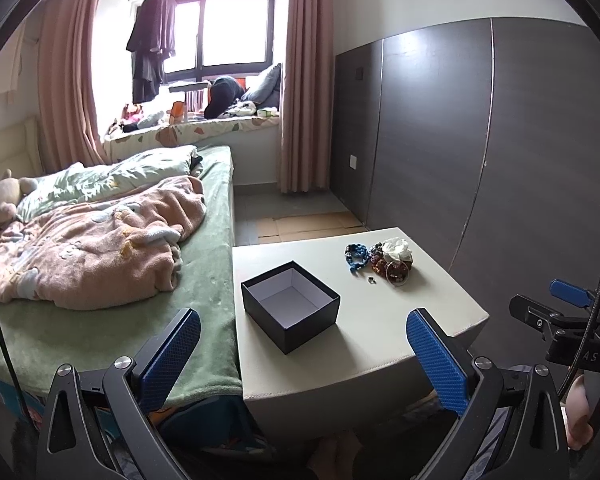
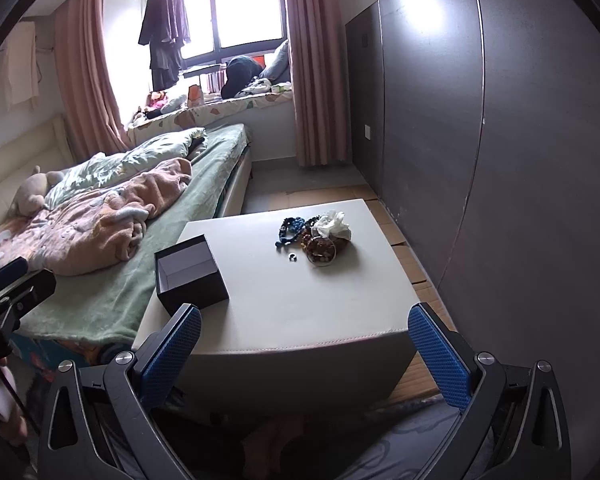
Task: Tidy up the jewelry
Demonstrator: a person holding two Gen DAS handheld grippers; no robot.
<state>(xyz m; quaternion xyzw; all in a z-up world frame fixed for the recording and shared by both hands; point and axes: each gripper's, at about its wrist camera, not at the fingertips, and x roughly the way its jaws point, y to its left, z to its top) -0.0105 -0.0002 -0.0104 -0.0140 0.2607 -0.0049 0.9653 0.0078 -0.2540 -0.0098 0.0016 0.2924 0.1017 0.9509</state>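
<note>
An open black box (image 1: 291,306) with a white inside stands on the near left of a white table (image 1: 380,320); it also shows in the right wrist view (image 2: 190,278). A pile of jewelry lies at the far right: a blue beaded bracelet (image 1: 356,255), brown beads (image 1: 398,274), a white fabric flower (image 1: 396,250) and a small ring (image 1: 371,279). The pile shows in the right wrist view too (image 2: 320,240). My left gripper (image 1: 302,356) is open and empty, short of the box. My right gripper (image 2: 304,354) is open and empty at the table's near edge.
A bed (image 1: 100,240) with a green sheet and pink blanket lies against the table's left side. A dark wardrobe wall (image 1: 500,140) runs along the right. The right gripper's body shows in the left wrist view (image 1: 568,324).
</note>
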